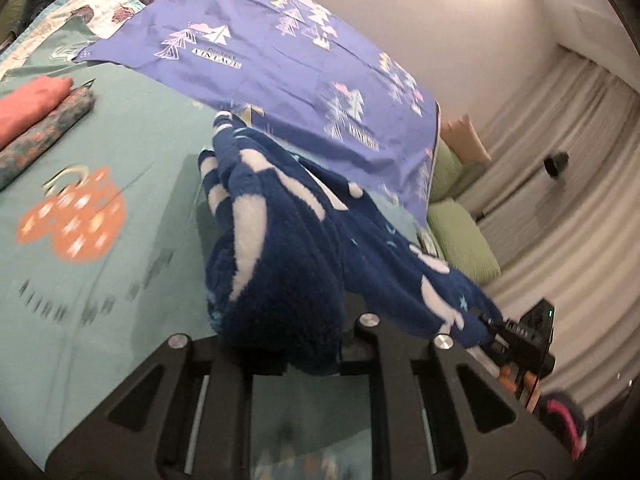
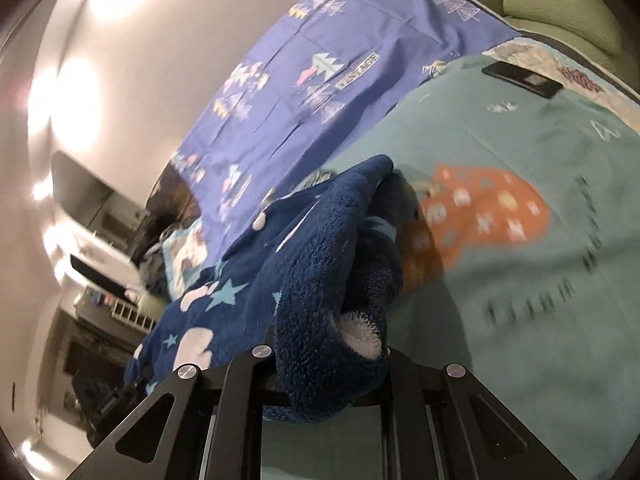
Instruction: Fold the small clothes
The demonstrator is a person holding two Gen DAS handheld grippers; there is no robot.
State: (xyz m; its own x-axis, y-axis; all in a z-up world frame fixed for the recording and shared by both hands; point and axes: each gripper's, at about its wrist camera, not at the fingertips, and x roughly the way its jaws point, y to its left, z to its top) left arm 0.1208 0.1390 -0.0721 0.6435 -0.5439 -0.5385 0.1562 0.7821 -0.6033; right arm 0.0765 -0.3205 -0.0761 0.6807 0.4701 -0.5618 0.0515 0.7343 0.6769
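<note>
Garment: a small fleece garment [image 1: 280, 248], dark blue and fluffy, with white shapes and pale blue stars. It is bunched, with thick folds.
Where it is: it hangs in the air above the teal bedsheet [image 1: 120, 300], stretched between my two tongs. Whether its lowest part touches the sheet, I cannot tell.
My left tongs: my left gripper [image 1: 308, 356] is closed on one bunched end of the garment; the cloth fills the space between the fingers and hides the tips.
My right tongs: my right gripper [image 2: 332, 396] is clamped on the other end. In the left wrist view I see it at the lower right, pinching a stretched corner [image 1: 486, 322].
Pose: both cameras look across the bed at a strong tilt, and the two tongs are held apart with the cloth between them.
Bed: on the sheet there is an orange heart print [image 1: 74, 220] with white marks, and dark letters near it, too blurred to read.
Writing: the purple cloth [image 1: 288, 60] with tree prints carries the word "VINTAGE".
Other things: rolled clothes, pink and floral [image 1: 36, 128], lie at the left edge; a dark phone [image 2: 522, 80] lies on the sheet; green pillows [image 1: 460, 236] are at the far side.
</note>
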